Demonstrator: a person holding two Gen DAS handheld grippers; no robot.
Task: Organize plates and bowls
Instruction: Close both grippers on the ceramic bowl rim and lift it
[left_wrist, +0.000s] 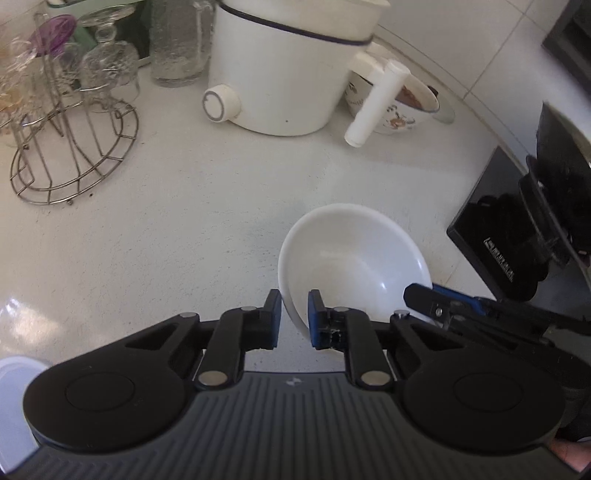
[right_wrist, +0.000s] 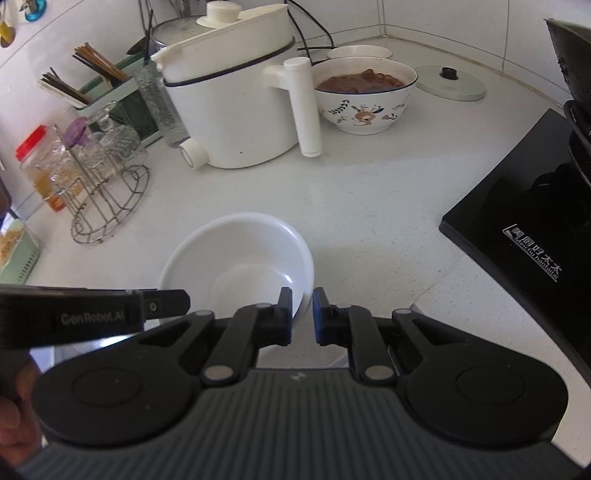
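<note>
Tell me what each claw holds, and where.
Both straddle the white bowl's rim: left claw on its left side, right claw on its right. Firm contact cannot be told.
</note>
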